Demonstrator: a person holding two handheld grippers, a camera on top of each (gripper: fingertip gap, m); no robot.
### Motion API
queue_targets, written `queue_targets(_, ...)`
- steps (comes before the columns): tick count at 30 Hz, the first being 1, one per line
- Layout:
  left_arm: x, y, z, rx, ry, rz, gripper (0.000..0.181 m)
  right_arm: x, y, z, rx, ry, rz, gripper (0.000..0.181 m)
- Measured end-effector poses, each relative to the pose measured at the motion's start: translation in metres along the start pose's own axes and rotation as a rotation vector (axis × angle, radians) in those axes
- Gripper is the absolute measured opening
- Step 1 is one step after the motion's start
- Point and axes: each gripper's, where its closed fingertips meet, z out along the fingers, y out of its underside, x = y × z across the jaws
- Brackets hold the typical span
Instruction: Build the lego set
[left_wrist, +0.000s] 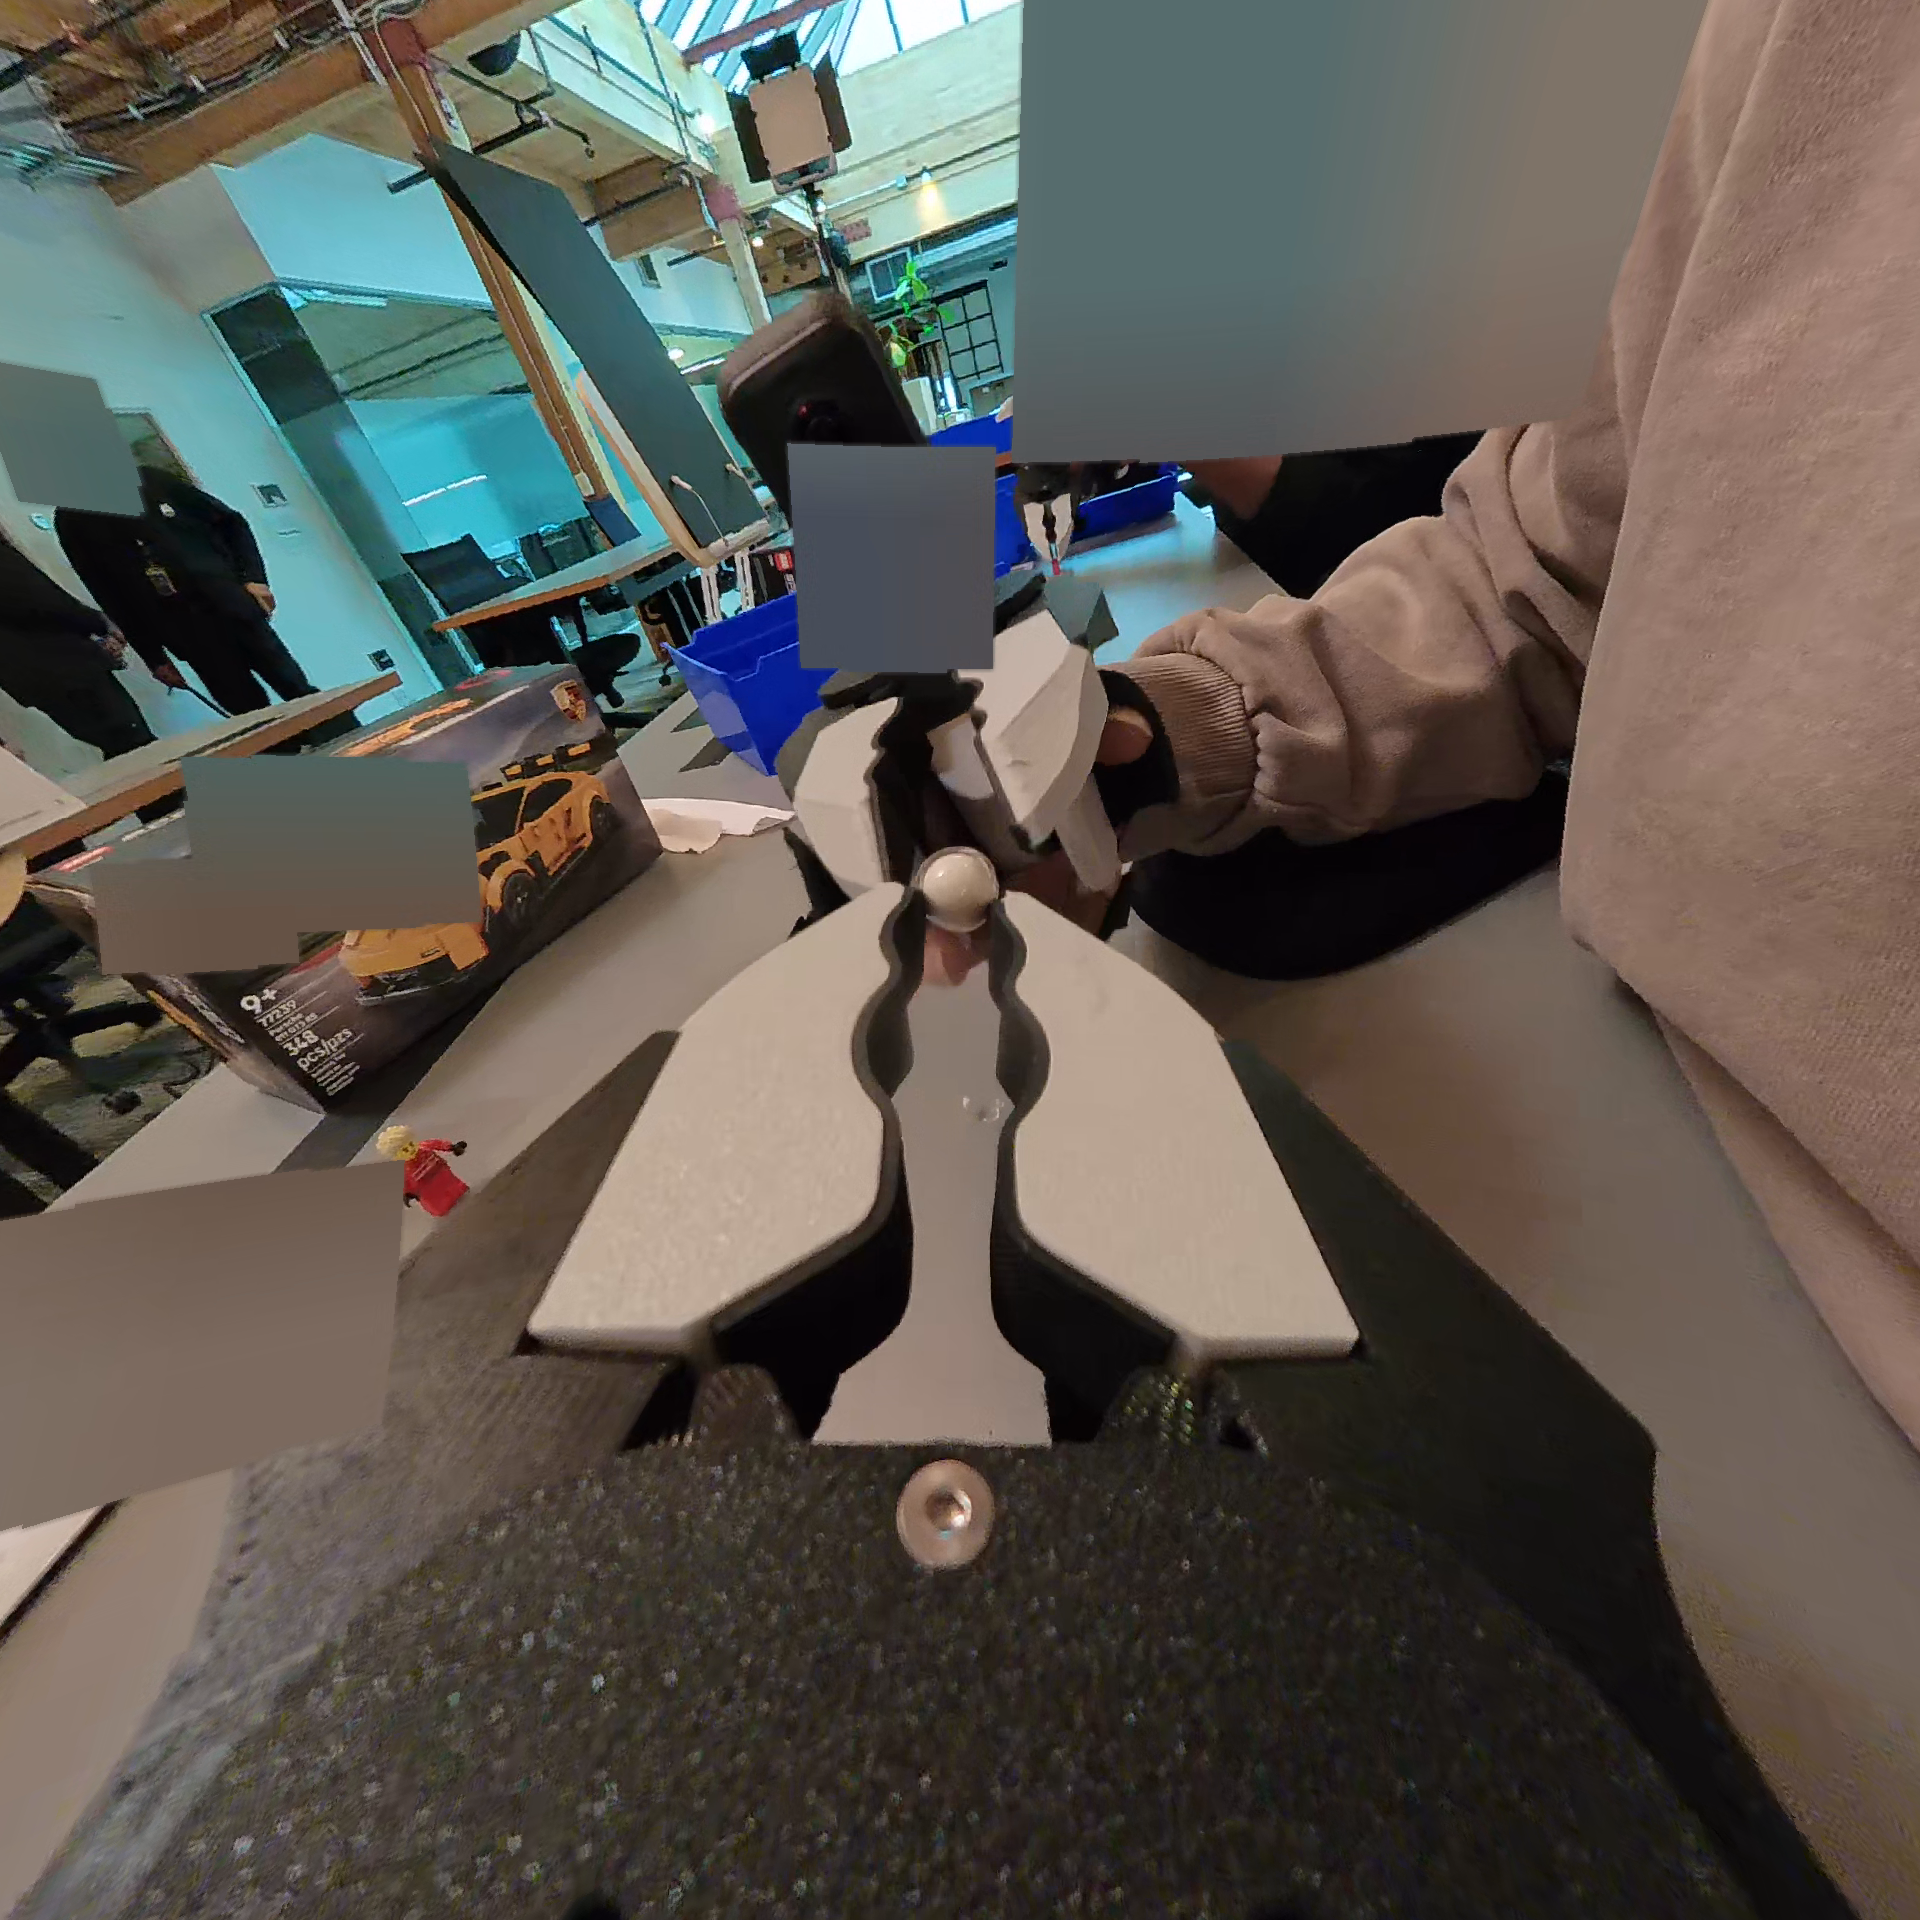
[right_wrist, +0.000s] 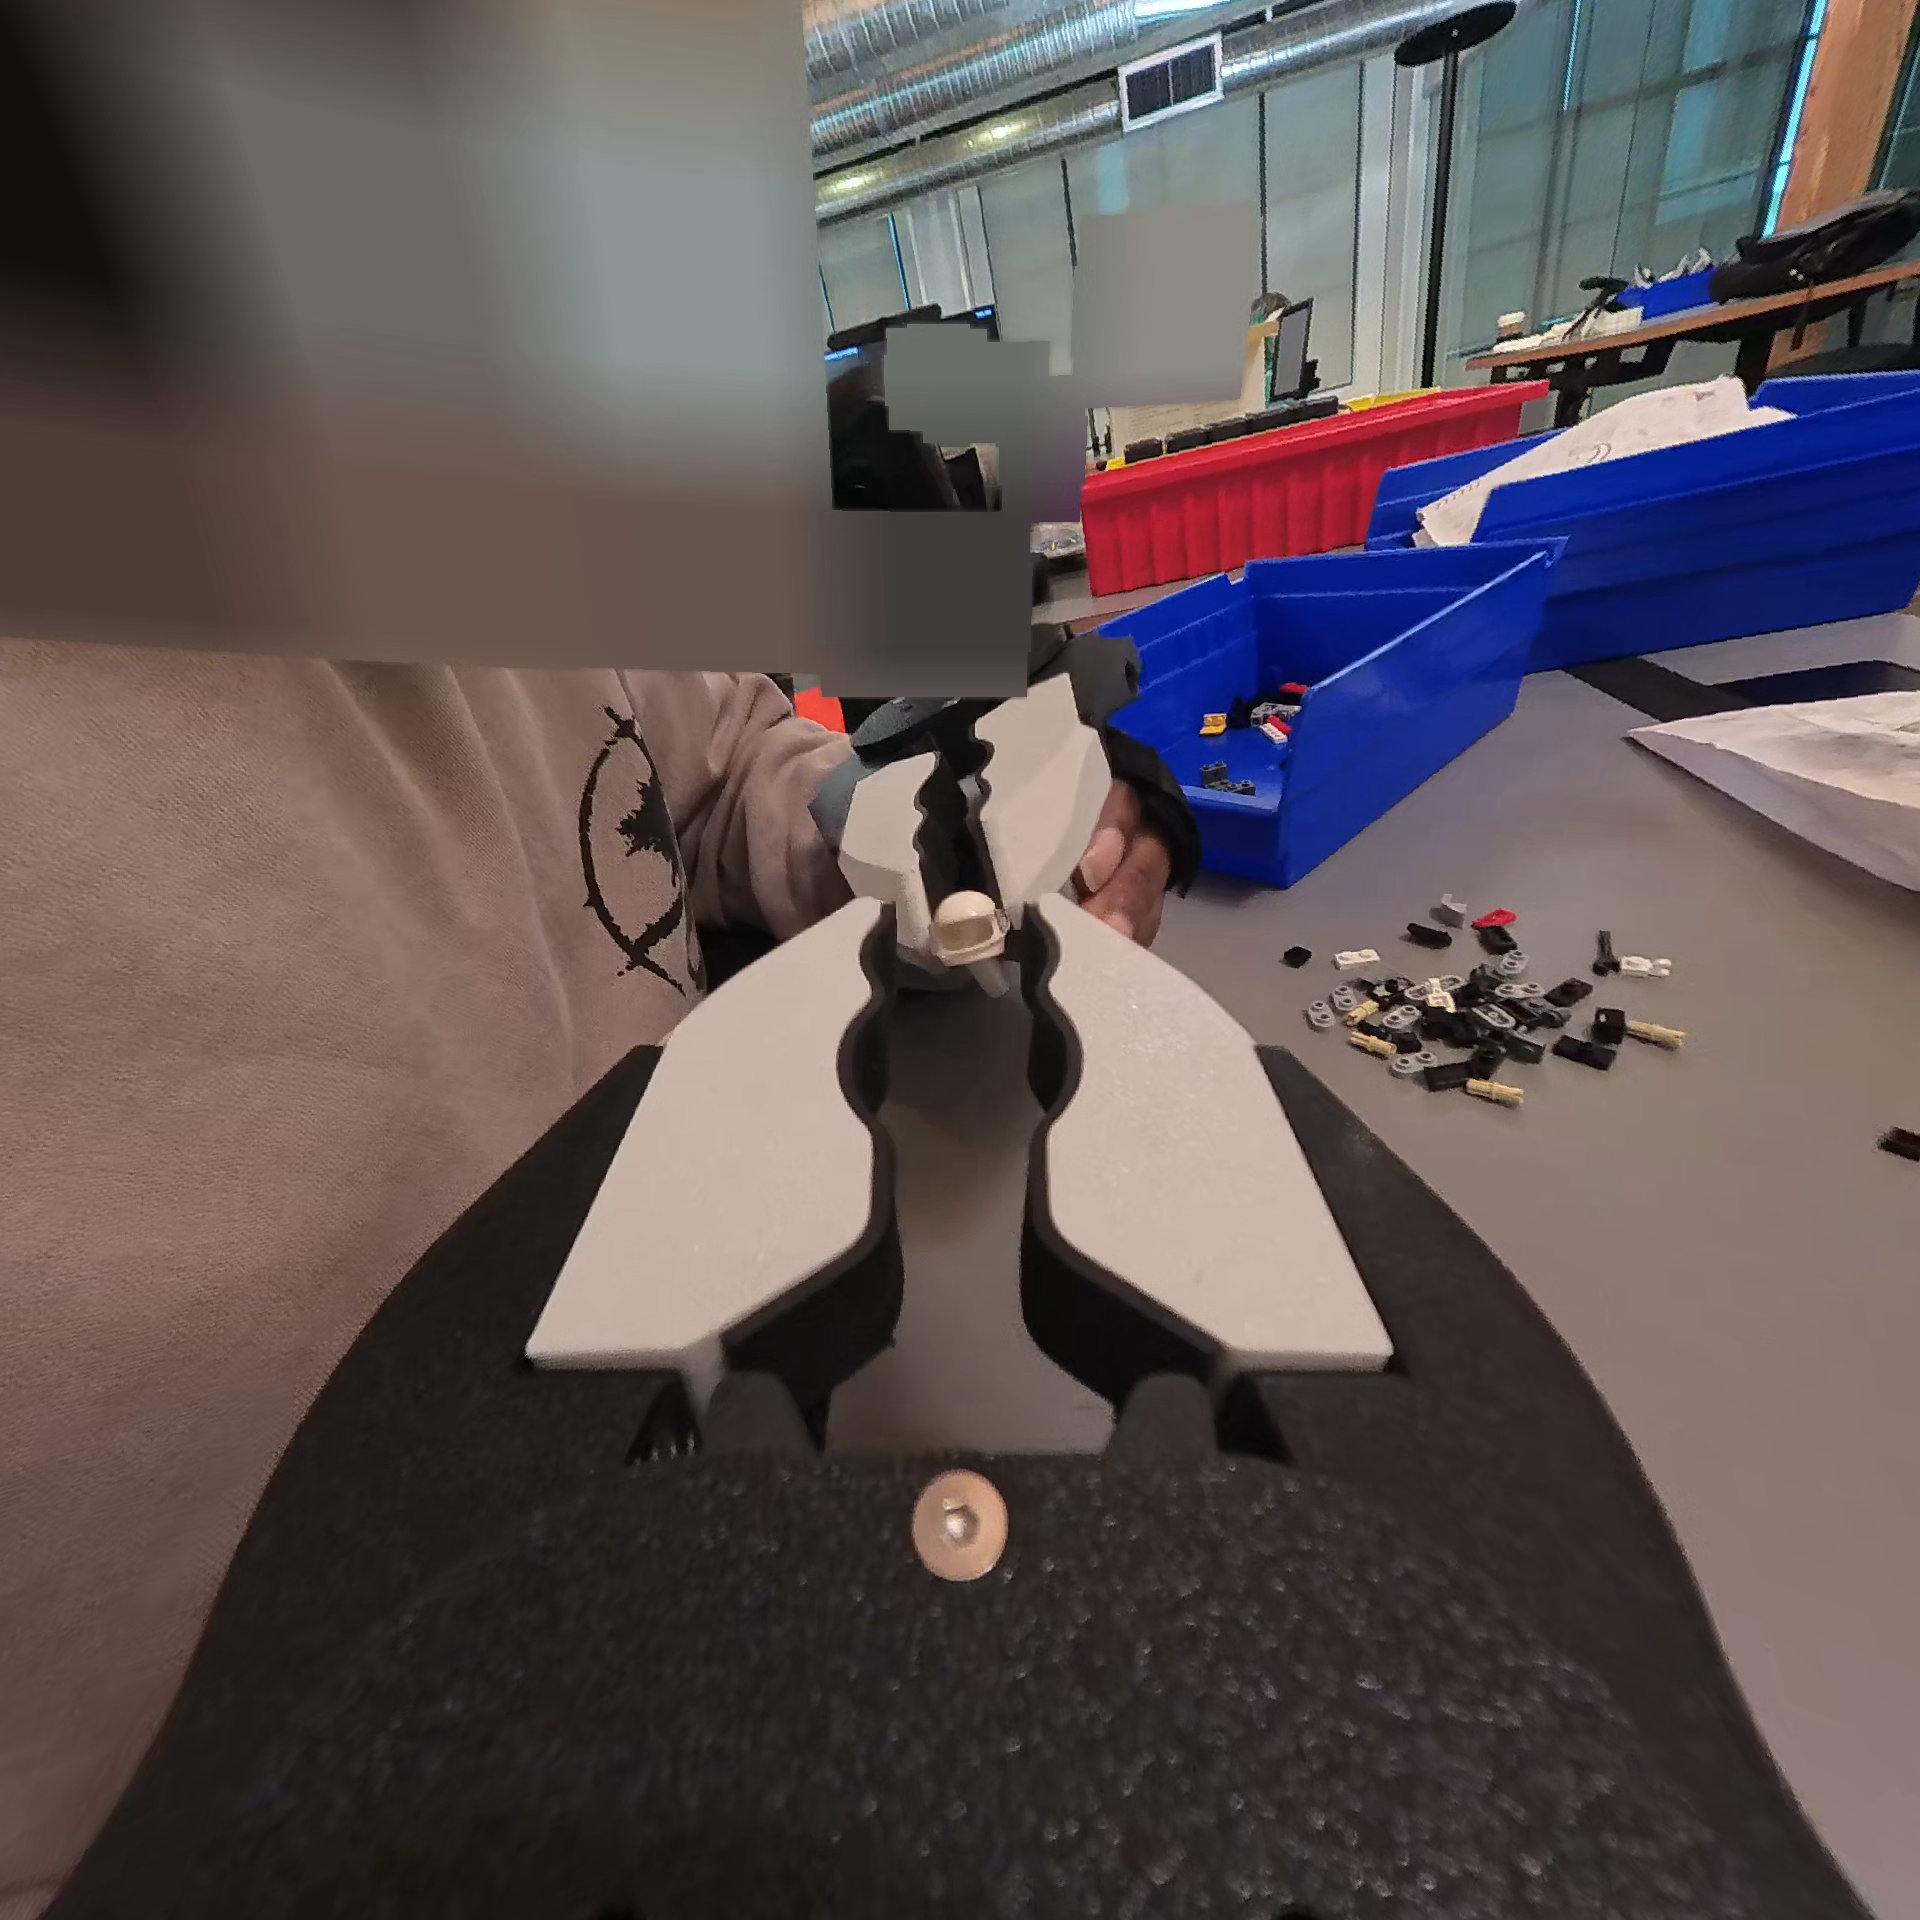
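Helmet (left_wrist: 958, 885), white: your left hand-held gripper (left_wrist: 954, 914) pinches it at fingertips; your right hand-held gripper (right_wrist: 961, 935) nearly closed, tips meeting it, grip unclear. Loose bricks (right_wrist: 1475, 1013) on counter (right_wrist: 1558, 1299).

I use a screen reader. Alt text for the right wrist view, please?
The right tool meets the left tool around a white helmet, above a grey table. Loose bricks and a blue bin lie to the right.

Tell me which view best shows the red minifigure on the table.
The left wrist view. The red minifigure shows there on the grey table, in front of the car-set box. The right wrist view does not show it at all; that one faces the loose pieces and blue bins.
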Motion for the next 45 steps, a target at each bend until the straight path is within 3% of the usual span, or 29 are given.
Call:
queue_targets(11, 0.002, 0.002, 0.002, -0.031, -0.019, 0.075, 0.012, 0.001, 0.007, 0.0, -0.102, 0.115, -0.241, 0.014)
queue_targets(21, 0.002, -0.003, 0.004, -0.021, -0.055, 0.101, 0.012, -0.002, 0.002, -0.001, -0.068, 0.112, -0.269, 0.014)
queue_targets(24, -0.002, -0.006, 0.003, -0.014, -0.085, 0.104, 0.021, -0.003, 0.0, -0.002, -0.05, 0.116, -0.29, 0.014)
queue_targets(35, 0.01, -0.011, 0.004, -0.006, -0.033, 0.133, 0.012, -0.014, -0.002, -0.001, -0.023, 0.073, -0.345, 0.014)
queue_targets(45, 0.014, -0.01, 0.004, -0.038, -0.05, 0.26, 0.012, -0.018, 0.001, -0.001, -0.061, 0.09, -0.439, 0.014)
